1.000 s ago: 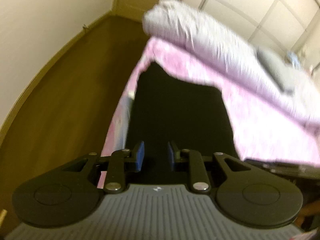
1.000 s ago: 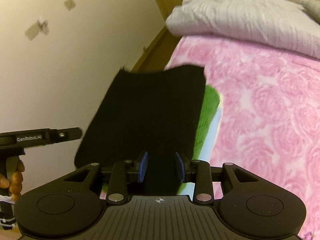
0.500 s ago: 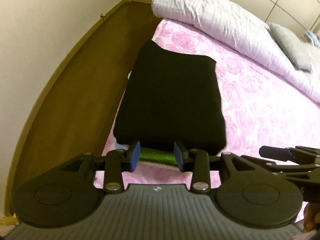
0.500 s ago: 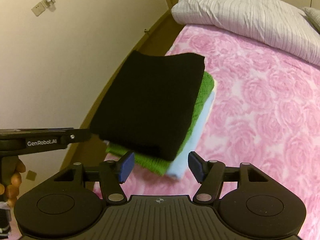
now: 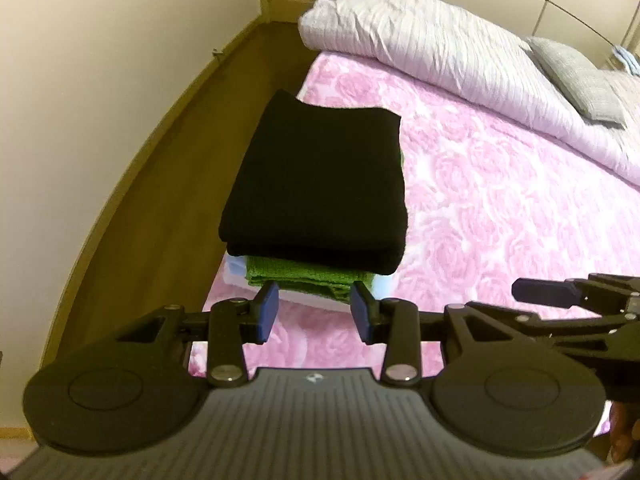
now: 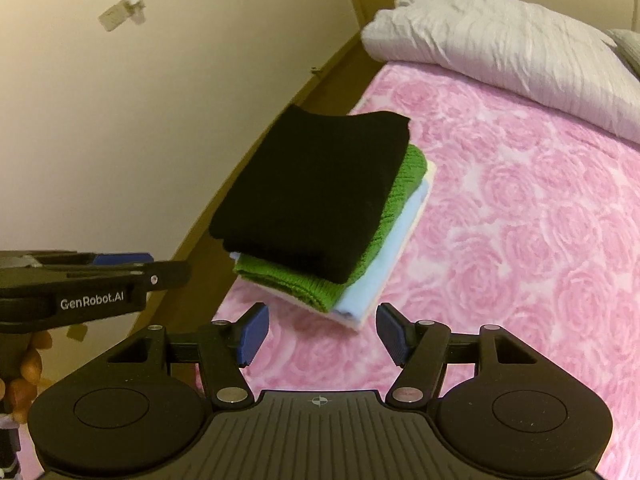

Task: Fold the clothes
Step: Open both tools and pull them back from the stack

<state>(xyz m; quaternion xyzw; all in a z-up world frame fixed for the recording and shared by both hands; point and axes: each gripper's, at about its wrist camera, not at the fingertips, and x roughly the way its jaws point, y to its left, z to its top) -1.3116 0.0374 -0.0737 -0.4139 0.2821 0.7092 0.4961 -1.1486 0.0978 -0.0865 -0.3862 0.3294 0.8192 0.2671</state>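
A folded black garment (image 5: 320,176) (image 6: 320,188) lies on top of a stack at the left edge of the pink rose bedspread (image 5: 500,208) (image 6: 520,220). Under it are a green knit (image 5: 304,278) (image 6: 288,276), a light blue piece (image 6: 384,268) and a white piece (image 6: 360,322). My left gripper (image 5: 314,308) hovers just short of the stack's near edge, its jaws opening with nothing between them. My right gripper (image 6: 322,330) stands wide open and empty, near the stack's front corner. Each gripper's fingers (image 5: 544,291) (image 6: 120,260) show in the other's view.
A rolled white duvet (image 5: 440,48) (image 6: 500,40) and a grey pillow (image 5: 576,76) lie along the bed's far side. Left of the bed, a strip of wooden floor (image 5: 160,184) runs beside a cream wall (image 5: 100,60) (image 6: 160,100).
Both grippers let go of the black garment, opened, and drew back and upward. The garment now rests flat on the stack instead of hanging between the jaws.
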